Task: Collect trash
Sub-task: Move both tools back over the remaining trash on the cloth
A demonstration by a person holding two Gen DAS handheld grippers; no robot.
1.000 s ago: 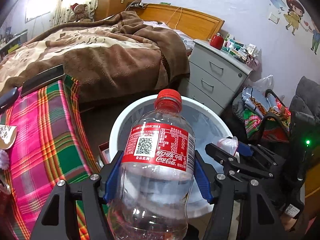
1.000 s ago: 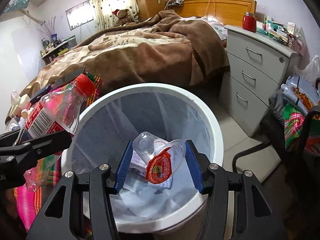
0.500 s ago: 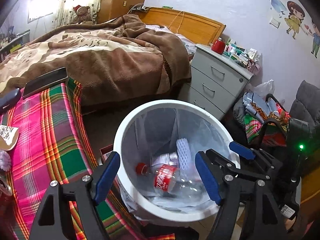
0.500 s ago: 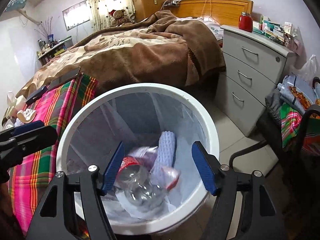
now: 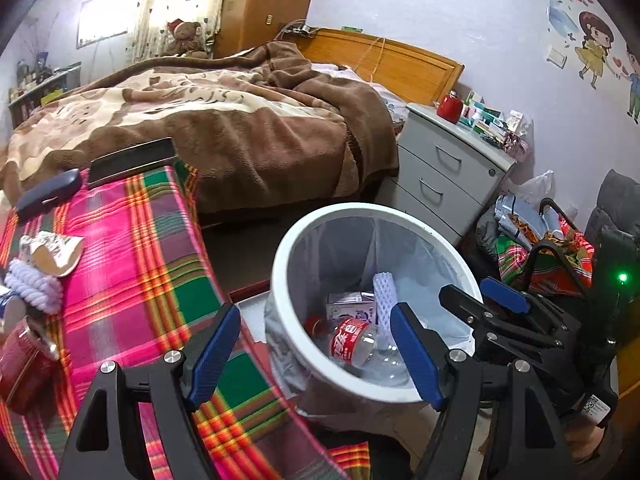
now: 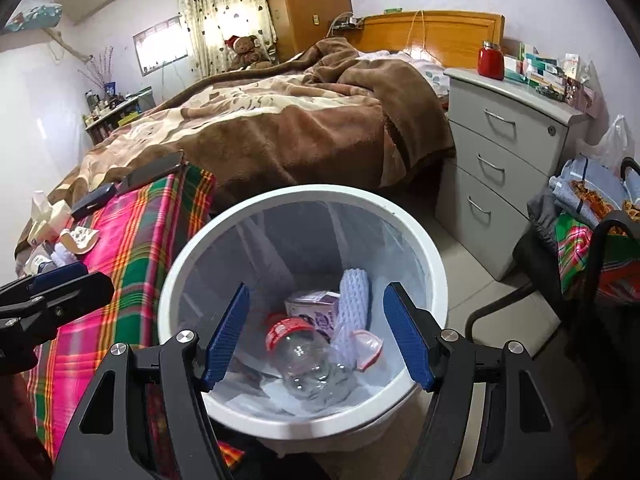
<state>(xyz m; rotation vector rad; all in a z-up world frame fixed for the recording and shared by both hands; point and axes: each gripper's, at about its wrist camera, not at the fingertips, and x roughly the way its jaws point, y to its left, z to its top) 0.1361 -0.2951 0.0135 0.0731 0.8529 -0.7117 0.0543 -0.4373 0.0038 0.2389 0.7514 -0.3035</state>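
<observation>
Lilac-walled bedroom: brown-blanketed bed (image 6: pixel 288 132), wooden headboard (image 6: pixel 436 32), grey drawer unit (image 6: pixel 504 152), bright curtained window (image 6: pixel 212 8).

Left black two-finger gripper with blue pads (image 5: pixel 314 354): jaws spread wide, empty, lower centre. Right black blue-padded gripper (image 6: pixel 318 338): same, wide apart, empty, lower centre.

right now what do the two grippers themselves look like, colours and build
Both match: the left gripper and right gripper have matte black angular frames with triangular cut-outs, round silver screw heads, and flat, ridged blue pads on the fingers. Seen from the left camera, the right gripper's body carries a lit green LED and a small white QR sticker. No sleeves or cables are visible.
</observation>
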